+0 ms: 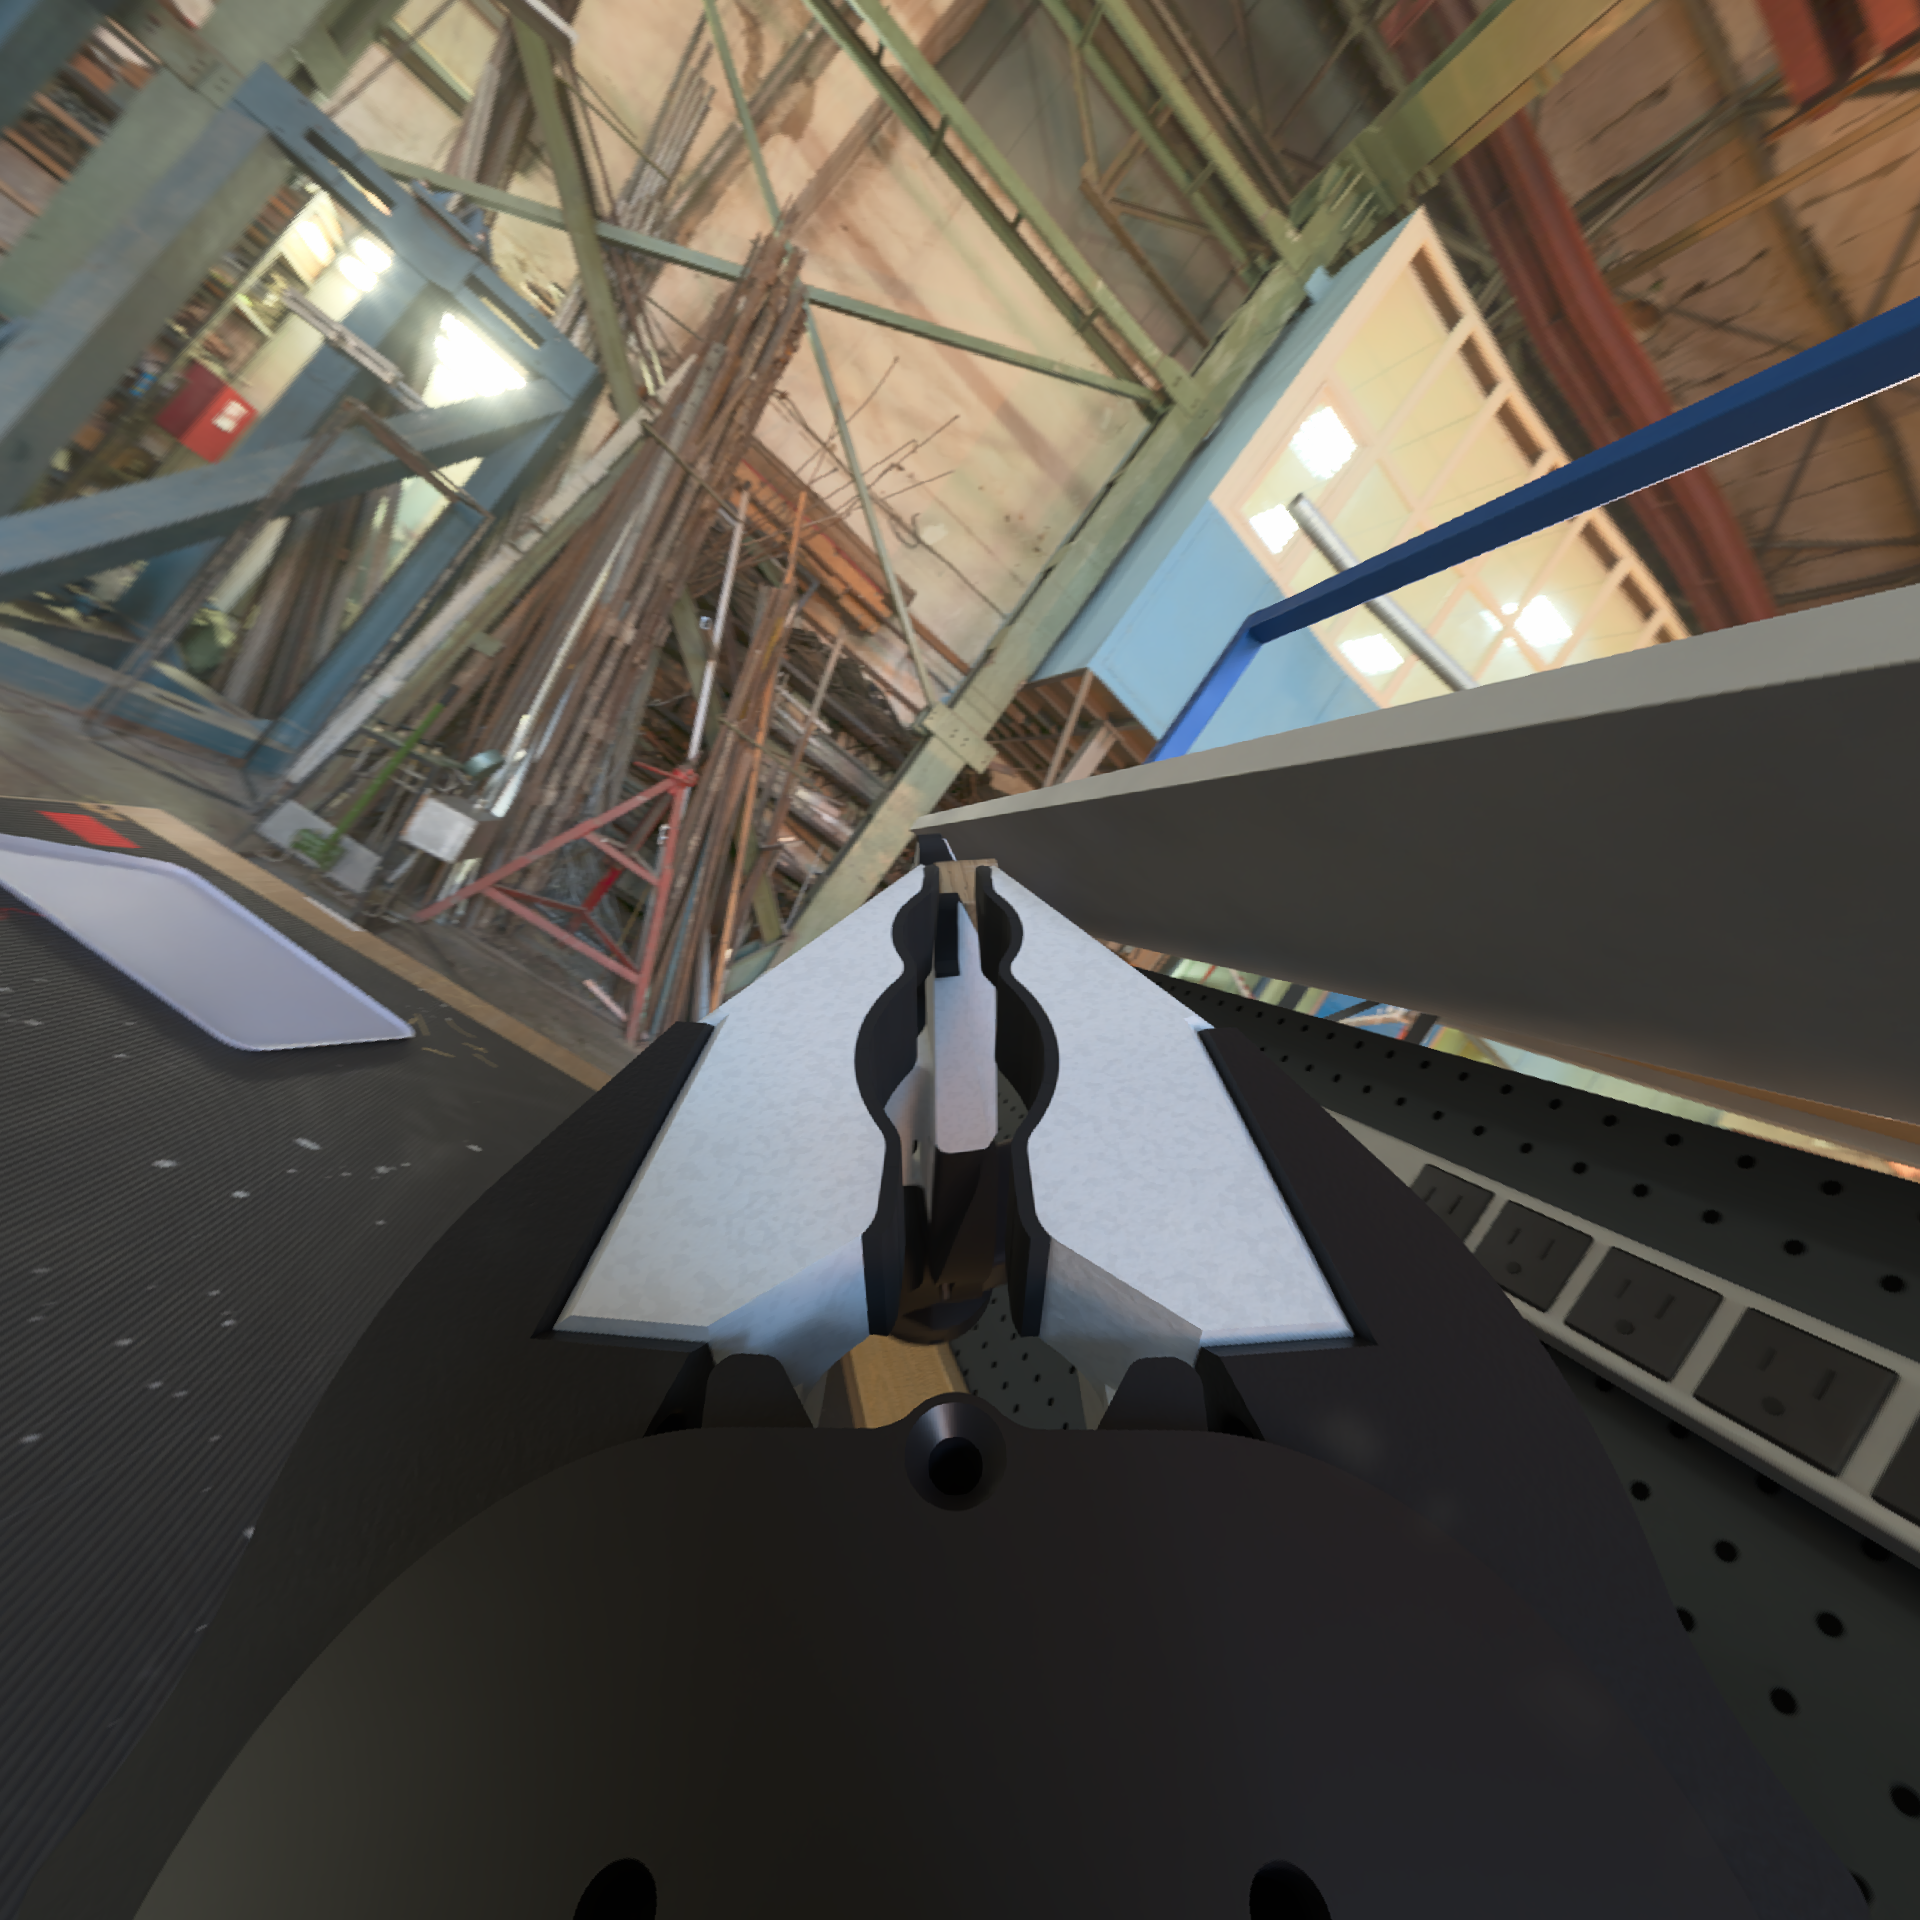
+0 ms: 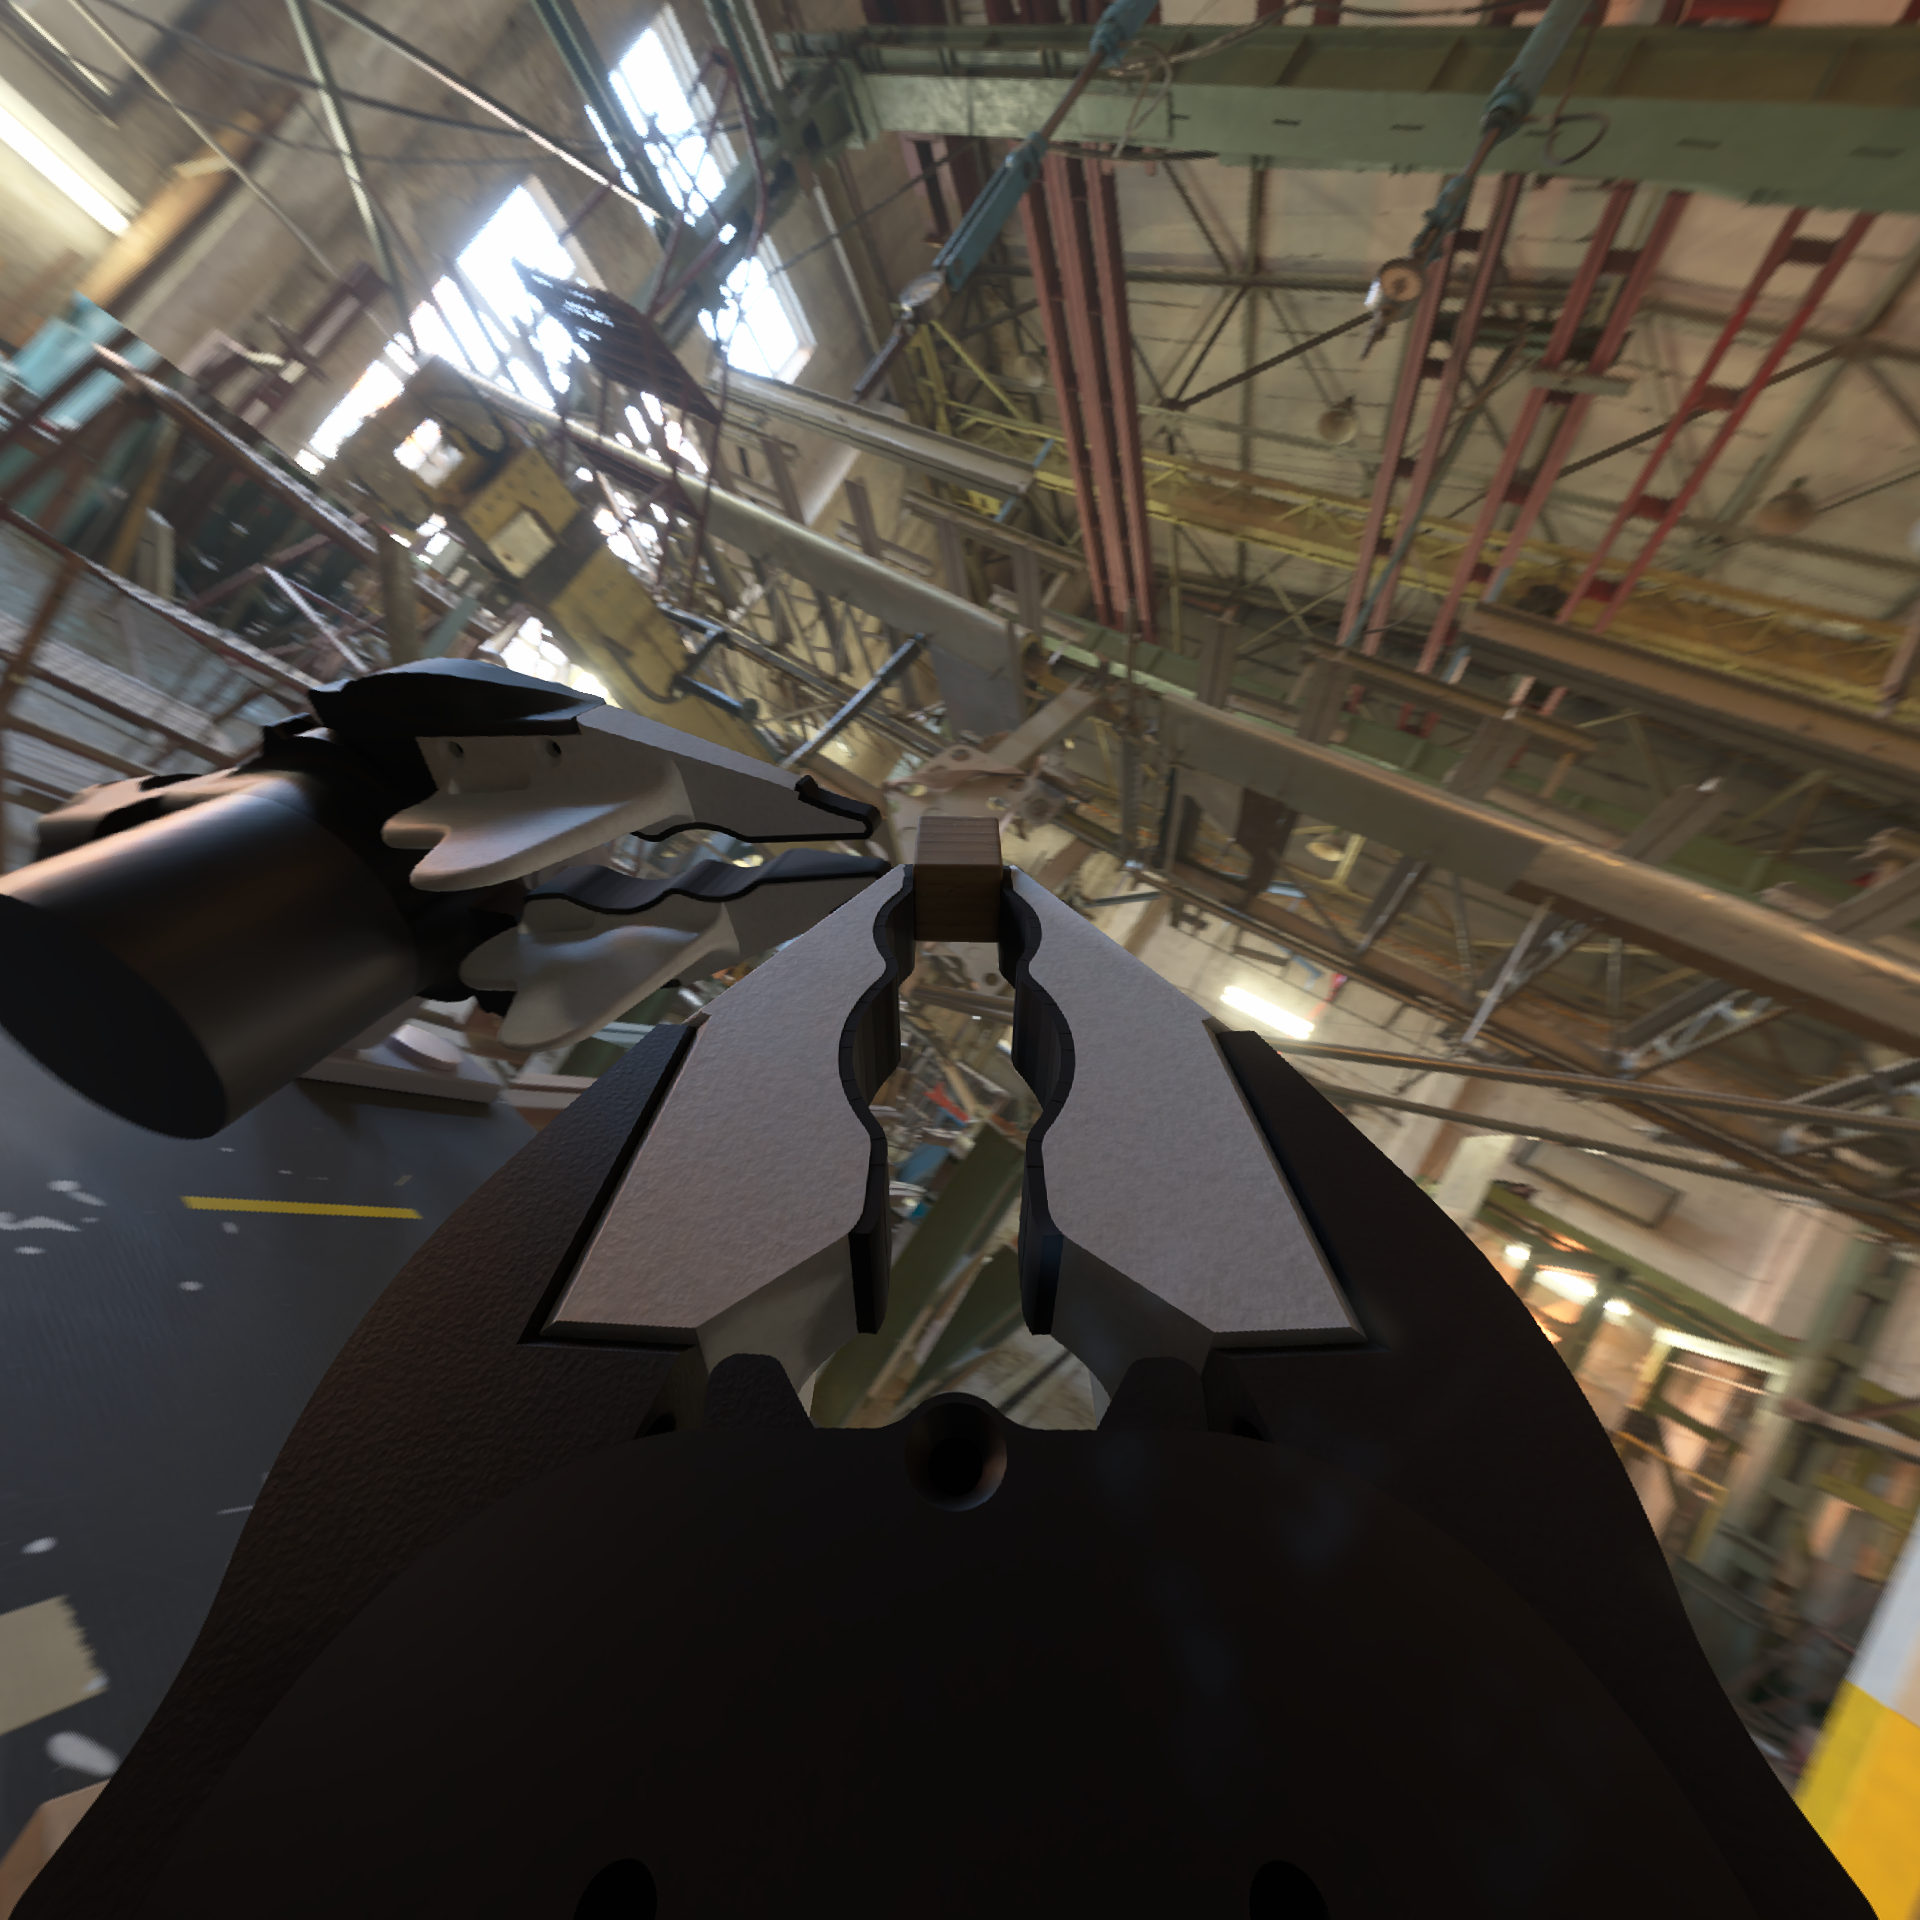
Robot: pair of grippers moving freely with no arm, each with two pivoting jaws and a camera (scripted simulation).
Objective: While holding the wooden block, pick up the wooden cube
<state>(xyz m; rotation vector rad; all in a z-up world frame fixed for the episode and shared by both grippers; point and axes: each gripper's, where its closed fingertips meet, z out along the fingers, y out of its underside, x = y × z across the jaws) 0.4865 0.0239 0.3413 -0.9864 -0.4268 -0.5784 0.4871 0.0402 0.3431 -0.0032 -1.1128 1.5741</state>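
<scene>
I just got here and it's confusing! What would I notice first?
The right gripper pinches a small wooden block at the tips of its jaws, mid-frame in the right wrist view. The left gripper points in from the left, its tips close beside the block.

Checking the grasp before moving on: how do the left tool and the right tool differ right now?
The right tool is clamped on a small wooden block at its tips; the left tool grips nothing I can see. The right tool's fingers stand apart by the block's width; the left tool's are nearly together. Both have pale fingers with wavy black pads.
</scene>
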